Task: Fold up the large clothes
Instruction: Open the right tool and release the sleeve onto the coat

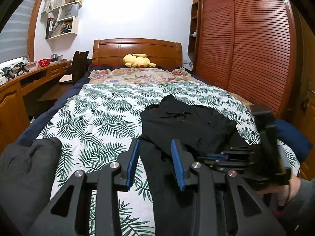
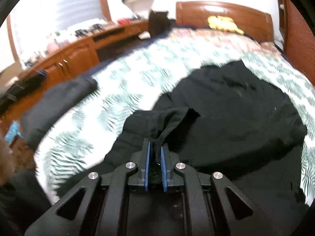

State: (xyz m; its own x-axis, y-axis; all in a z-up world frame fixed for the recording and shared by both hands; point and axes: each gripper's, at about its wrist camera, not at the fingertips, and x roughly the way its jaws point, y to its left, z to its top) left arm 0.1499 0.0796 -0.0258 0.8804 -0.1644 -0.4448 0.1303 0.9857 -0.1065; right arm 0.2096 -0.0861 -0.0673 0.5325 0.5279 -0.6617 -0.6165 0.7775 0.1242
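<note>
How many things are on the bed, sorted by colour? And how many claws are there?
Black: 1, the black garment
Yellow: 1, the plush toy
Dark grey: 1, the grey cloth at the bed's near corner
Claws: 2, the left claw, open, and the right claw, shut on the black garment
Total: 5

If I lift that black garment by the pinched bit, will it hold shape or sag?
Likely sag: the black garment lies rumpled on the bed, and the fold in the right claw already bunches and droops. Probably not slippery; it looks matte.
</note>
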